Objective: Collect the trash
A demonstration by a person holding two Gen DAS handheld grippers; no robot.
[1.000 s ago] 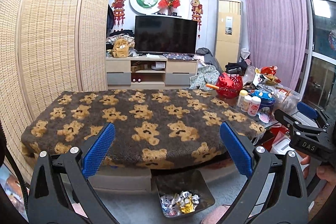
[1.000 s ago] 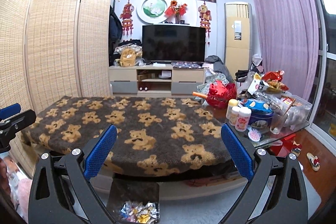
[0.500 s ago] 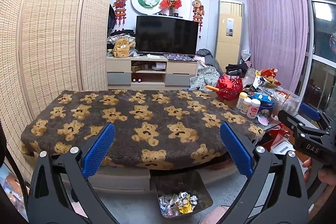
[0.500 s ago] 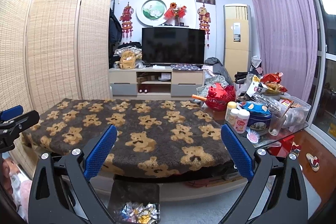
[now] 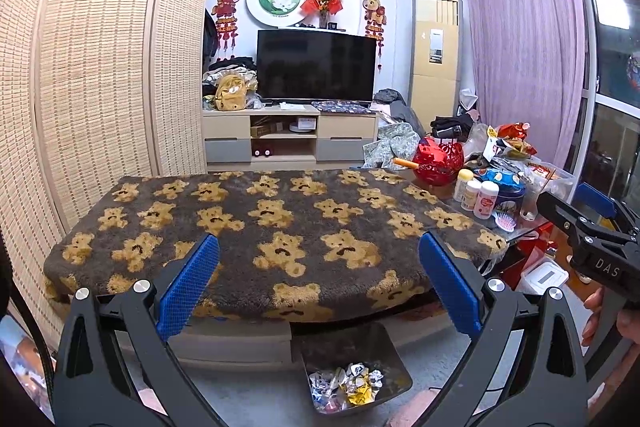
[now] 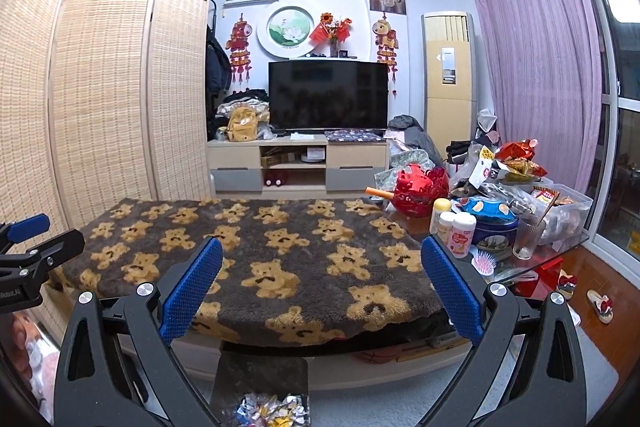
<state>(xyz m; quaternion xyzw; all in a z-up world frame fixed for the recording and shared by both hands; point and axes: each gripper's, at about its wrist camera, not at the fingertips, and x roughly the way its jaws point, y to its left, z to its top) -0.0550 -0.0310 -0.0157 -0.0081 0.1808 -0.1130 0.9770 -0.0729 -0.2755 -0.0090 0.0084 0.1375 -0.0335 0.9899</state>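
The trash (image 5: 347, 383), a small heap of crumpled candy wrappers in white, yellow and silver, lies in a dark dustpan (image 5: 384, 355) on the floor, just in front of the near edge of the tabletop (image 5: 280, 227) that a brown blanket with teddy bears covers. The blanket itself shows no loose wrapper, so my judgement is that the collecting is nearly or fully done. From the left hand-held gripper (image 5: 318, 285) the dustpan lies below and a little to the right, and from the right hand-held gripper (image 6: 322, 287) it lies below and a little to the left (image 6: 260, 379); which one is nearer I cannot tell. The long axis of the pan runs from near to far. Both hand-held grippers have their blue pads spread wide and hold nothing. On the body of the right tool, seen from the left camera, the letters "DAS" can be read; the labels on the white bottles (image 6: 454, 229) at the right are too small to read
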